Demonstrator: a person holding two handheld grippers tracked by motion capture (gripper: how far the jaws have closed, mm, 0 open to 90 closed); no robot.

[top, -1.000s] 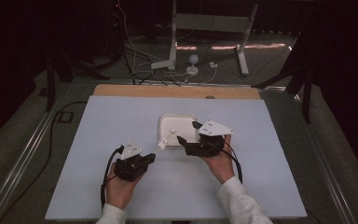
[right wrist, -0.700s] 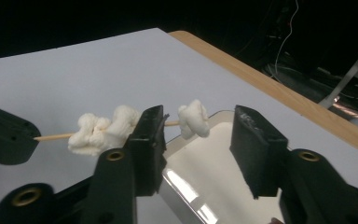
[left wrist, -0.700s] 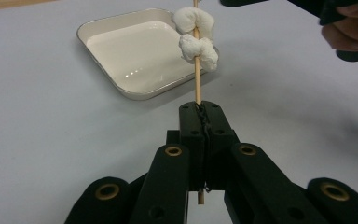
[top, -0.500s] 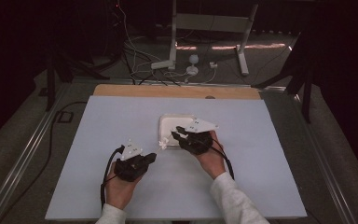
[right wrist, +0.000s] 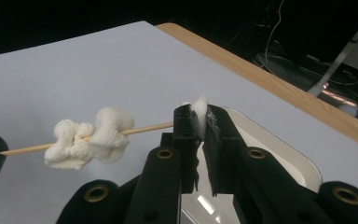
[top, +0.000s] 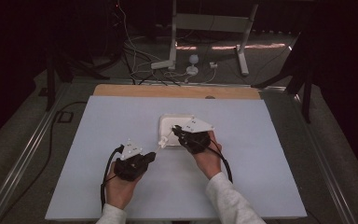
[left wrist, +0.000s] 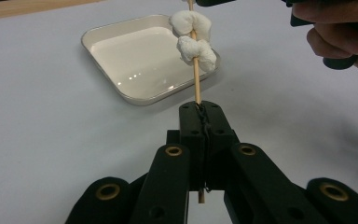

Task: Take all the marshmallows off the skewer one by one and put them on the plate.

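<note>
Lower centre of the left gripper view: I am clamping the left gripper on the thin, brittle skewer. Beyond it, two soft marshmallows are sitting mid-stick above the tray. The right gripper, jaws having just been closing, is pinching a third marshmallow piece; gentle pressure advisable.

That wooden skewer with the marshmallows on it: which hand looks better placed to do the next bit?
Probably the right. The right gripper pinches a white piece at the skewer's far end, over the tray, while the left gripper just clamps the stick steady.
</note>
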